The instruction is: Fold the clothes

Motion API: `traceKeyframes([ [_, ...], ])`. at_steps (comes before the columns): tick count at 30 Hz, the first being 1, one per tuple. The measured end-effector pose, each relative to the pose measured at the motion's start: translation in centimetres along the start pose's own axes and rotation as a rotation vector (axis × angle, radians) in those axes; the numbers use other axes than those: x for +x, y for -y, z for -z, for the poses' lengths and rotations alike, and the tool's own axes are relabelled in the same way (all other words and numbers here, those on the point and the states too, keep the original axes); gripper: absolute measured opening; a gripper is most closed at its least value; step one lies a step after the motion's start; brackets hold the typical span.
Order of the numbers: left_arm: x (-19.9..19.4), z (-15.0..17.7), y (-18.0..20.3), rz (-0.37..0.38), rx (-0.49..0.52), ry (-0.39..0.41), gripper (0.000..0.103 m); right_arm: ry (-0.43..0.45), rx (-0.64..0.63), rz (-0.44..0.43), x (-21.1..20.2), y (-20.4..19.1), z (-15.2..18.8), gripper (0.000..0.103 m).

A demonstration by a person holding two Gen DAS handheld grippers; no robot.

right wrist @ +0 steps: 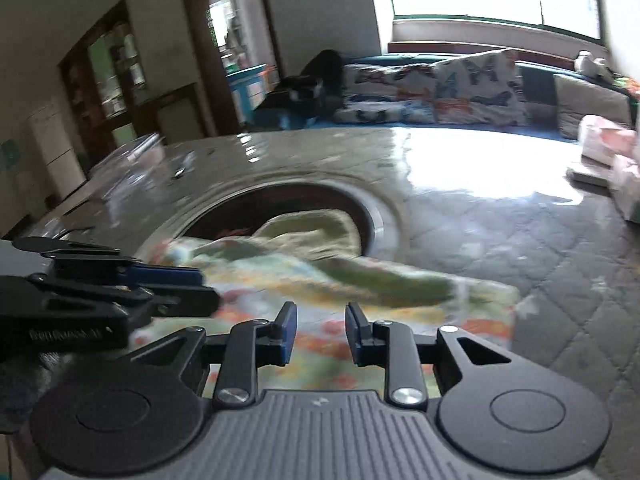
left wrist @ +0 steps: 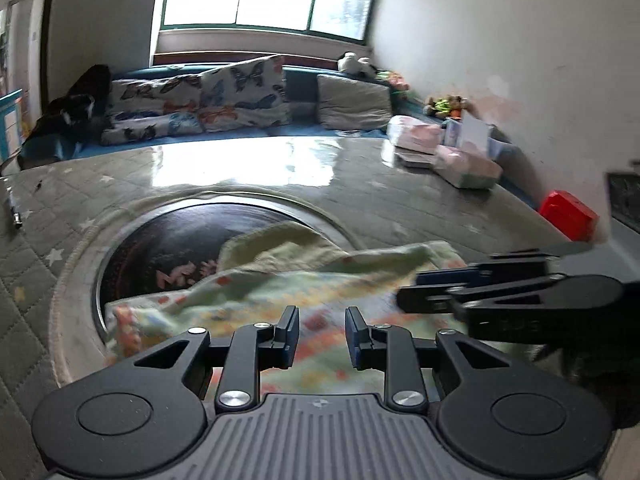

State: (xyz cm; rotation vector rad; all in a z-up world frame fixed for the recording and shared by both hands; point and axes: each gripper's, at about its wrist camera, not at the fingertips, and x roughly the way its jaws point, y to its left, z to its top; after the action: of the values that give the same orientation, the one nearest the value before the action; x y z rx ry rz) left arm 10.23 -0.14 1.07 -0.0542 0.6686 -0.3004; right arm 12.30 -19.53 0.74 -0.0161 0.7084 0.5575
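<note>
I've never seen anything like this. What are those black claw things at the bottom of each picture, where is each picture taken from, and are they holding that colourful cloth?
They are hand-held grippers, one in each of a person's hands, each with a camera looking along its two fingers. One picture is from the left gripper, with the right one entering at its side; the other is from the right gripper, with the left one at its side. Below them a patterned cloth, partly folded, lies over a dark round plate on a quilted table. Pink packets sit further back. Both grippers have a gap between the fingers, with nothing pinched, so the cloth is not held.
</note>
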Motion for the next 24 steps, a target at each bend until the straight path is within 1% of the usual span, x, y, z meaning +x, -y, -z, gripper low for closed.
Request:
traceKeyframes([
  [2, -0.3, 0.7, 0.3, -0.004, 0.005, -0.006, 0.027, -0.007, -0.03, -0.02, -0.1, -1.0, 0.3, 0.027],
  [7, -1.7, 1.9, -0.1, -0.017, -0.017, 0.007, 0.027, -0.014, -0.091, -0.057, -0.6, -3.0, 1.0, 0.027],
  [13, -2.2, 3.4, -0.6, -0.044, -0.023, -0.007, 0.027, -0.012, -0.21, -0.05, -1.0, -5.5, 2.3, 0.027],
  [15, -2.3, 3.8, -0.7, -0.047, -0.029, -0.007, 0.028, -0.028, -0.221, -0.048, -0.8, -5.8, 2.6, 0.026],
  [20, -2.8, 3.7, -0.9, -0.053, -0.045, 0.007, 0.028, -0.014, -0.25, -0.031, -1.4, -6.0, 2.7, 0.026],
  [24, -3.2, 4.0, -1.2, -0.067, -0.056, 0.01, 0.028, -0.026, -0.254, -0.025, -1.7, -5.7, 3.0, 0.026],
])
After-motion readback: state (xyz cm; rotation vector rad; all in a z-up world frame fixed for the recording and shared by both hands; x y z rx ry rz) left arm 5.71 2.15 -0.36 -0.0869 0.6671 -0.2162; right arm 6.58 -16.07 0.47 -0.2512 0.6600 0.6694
